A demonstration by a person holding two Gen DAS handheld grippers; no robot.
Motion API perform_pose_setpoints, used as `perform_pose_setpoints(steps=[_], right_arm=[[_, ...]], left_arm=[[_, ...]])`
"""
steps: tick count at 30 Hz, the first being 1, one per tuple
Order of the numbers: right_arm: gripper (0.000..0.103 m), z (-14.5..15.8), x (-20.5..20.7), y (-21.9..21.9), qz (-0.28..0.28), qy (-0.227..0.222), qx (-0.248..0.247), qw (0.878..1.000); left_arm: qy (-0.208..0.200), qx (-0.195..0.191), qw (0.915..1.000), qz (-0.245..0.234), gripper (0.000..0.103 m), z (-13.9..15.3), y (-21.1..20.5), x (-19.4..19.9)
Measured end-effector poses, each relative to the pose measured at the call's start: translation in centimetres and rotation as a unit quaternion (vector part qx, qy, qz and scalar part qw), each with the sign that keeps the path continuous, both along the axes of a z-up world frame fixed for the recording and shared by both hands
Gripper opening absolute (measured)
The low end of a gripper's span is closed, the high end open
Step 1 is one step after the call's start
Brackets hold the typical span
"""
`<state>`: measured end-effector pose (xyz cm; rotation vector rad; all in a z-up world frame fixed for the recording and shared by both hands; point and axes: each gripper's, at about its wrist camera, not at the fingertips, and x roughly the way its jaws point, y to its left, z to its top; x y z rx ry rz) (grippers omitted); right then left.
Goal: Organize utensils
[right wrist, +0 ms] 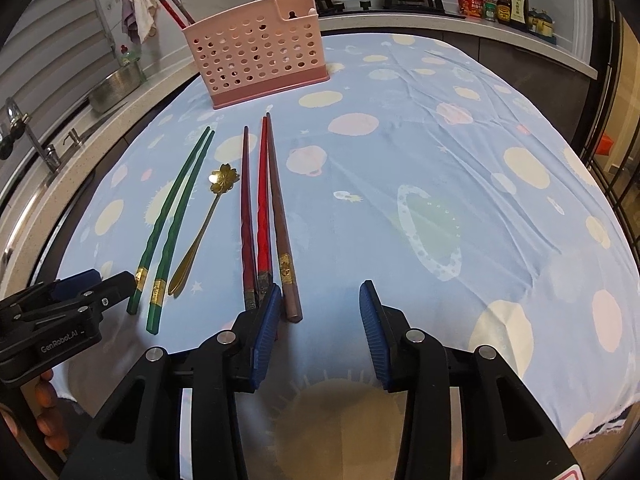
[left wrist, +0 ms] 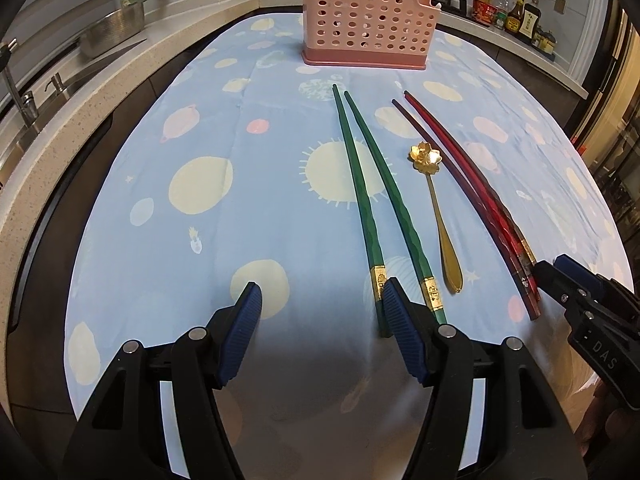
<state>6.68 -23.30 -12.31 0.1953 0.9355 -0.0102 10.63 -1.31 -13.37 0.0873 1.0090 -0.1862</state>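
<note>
While both hand-held grippers (left wrist: pixel 322 294) (right wrist: pixel 320 296) gape empty, only right view shows holder's (right wrist: pixel 256 46) chopsticks (right wrist: pixel 170 8).

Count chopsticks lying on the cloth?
5. Two green chopsticks left of the gold spoon; dark red chopstick, red chopstick and brown chopstick right of it.

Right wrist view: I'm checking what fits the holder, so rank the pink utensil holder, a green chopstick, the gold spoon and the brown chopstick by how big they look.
1. pink utensil holder, bulkiest though farthest.
2. brown chopstick and green chopstick: similar length, too close to rank.
3. gold spoon, clearly shortest.
</note>
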Motion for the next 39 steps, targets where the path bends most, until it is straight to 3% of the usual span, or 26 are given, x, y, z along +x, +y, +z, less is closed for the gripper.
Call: perform_pose_setpoints(steps=[6,13,16,21,23,30,39], right_arm=[[0.028,-0.2,-0.1,0.9,0.014,-0.005,-0.033,0.999],[0.009,-0.2,-0.3,0.7,0.016,-0.007,-0.031,0.999],[0.009,-0.2,-0.5,0.6,0.017,-0.008,-0.030,0.999],[0.008,-0.1,-0.8,0.6,0.019,-0.008,-0.021,1.000],[0.008,0.0,-1.0,0.6,0.020,-0.009,-0.016,1.000],[0.008,1.9,-2.1,0.3,0.017,-0.028,0.000,0.999],[0.007,7.3,-3.4,-0.8,0.001,-0.088,0.024,0.996]], left_arm=[[0.004,0.008,0.9999,-0.007,0.060,-0.6,-0.5,-0.3],[-0.005,0.008,0.9999,-0.009,0.057,-0.6,-0.4,-0.5],[-0.008,0.007,0.9998,-0.014,0.045,-0.4,-0.3,-0.7],[-0.007,-0.003,0.9997,-0.022,0.012,-0.2,-0.2,-0.7],[-0.006,-0.006,0.9997,-0.023,0.007,-0.1,-0.1,-0.7],[-0.007,-0.029,0.9994,-0.017,0.007,1.3,0.5,-1.1],[-0.043,-0.051,0.9978,0.004,0.007,5.9,2.4,-2.0]])
